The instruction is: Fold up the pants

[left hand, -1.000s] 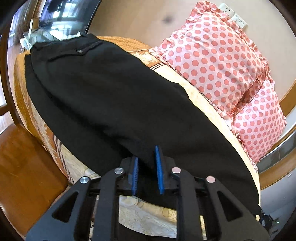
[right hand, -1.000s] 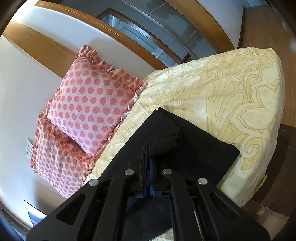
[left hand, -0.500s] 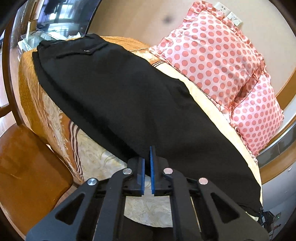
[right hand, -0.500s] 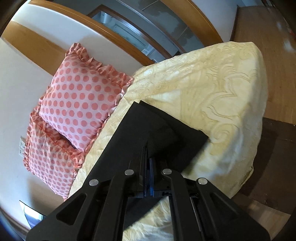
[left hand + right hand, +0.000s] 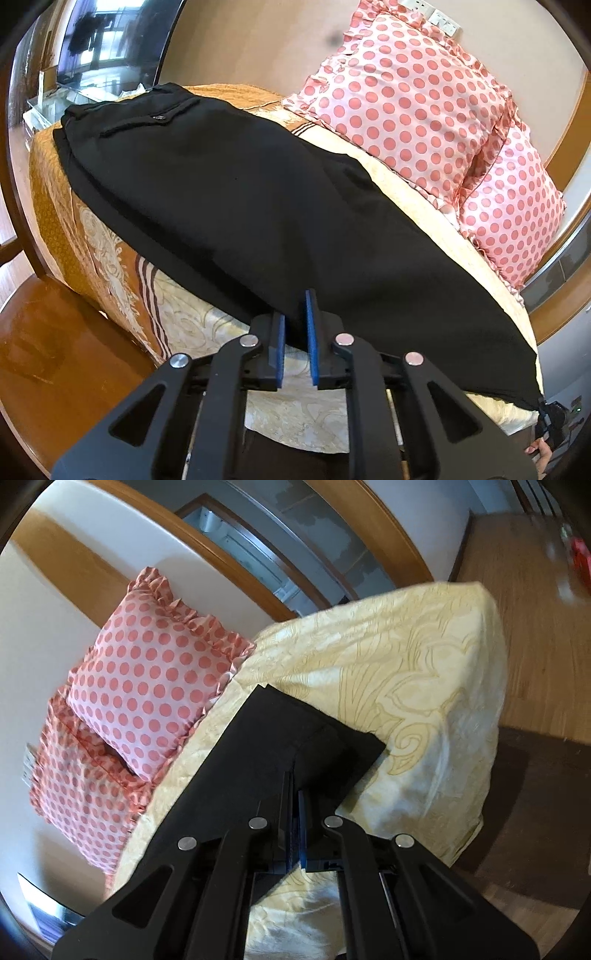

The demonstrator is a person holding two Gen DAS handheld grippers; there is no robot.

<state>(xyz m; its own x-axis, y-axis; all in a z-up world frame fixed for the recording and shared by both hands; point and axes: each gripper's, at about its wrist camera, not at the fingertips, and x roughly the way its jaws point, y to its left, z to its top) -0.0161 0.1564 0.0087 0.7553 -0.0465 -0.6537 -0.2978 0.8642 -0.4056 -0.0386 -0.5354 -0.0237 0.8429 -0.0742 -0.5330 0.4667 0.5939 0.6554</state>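
Looking at the bed (image 5: 110, 258) first, with its yellow patterned cover filling both views: the black pants (image 5: 258, 206) lie flat across it, long axis running from the waistband at upper left of the left view down to the hem at lower right. Two pink dotted pillows (image 5: 424, 110) sit beyond them. The right tool (image 5: 297, 805) is clenched on a pinch of the hem end. The left tool (image 5: 294, 325) has a small gap between its blue pads, straddling the near edge mid-leg, so not gripping, I'd say. No containers around.
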